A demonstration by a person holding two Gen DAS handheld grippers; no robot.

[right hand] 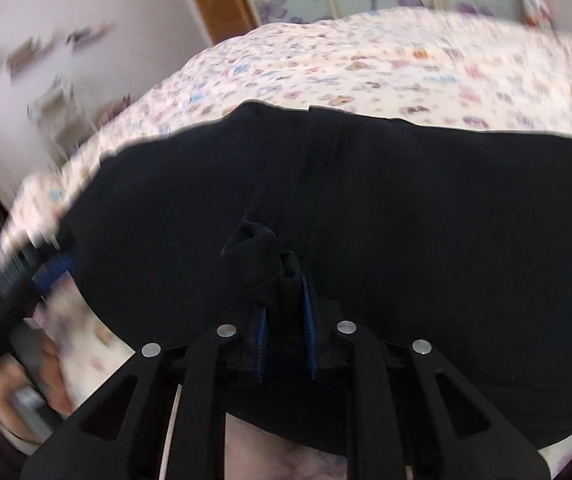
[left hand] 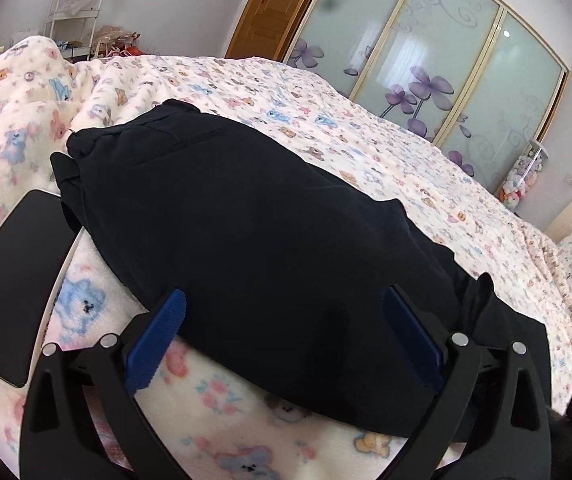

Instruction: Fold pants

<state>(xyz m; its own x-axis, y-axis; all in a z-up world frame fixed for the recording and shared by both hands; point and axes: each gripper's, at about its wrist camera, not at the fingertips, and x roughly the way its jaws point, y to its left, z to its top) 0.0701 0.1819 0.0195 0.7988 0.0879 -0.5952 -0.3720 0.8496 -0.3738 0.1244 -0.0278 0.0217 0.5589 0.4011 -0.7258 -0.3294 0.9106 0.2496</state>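
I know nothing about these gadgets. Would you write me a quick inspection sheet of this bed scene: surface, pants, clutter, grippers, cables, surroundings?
Surface: bed under a teddy-print blanket.
Job's things: dark pants lying on the blanket, partly folded.
Clutter: black tablet left of the pants.
Grippers: left gripper open, its jaws either side of the pants' near edge; right gripper shut on a bunch of pants cloth.
Cables: nothing seen.
Surroundings: floral wardrobe doors, wooden door, white shelf rack.

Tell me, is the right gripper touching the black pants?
Touching. The right wrist view shows the right gripper with its jaws pinched on a bunched fold of the black pants.
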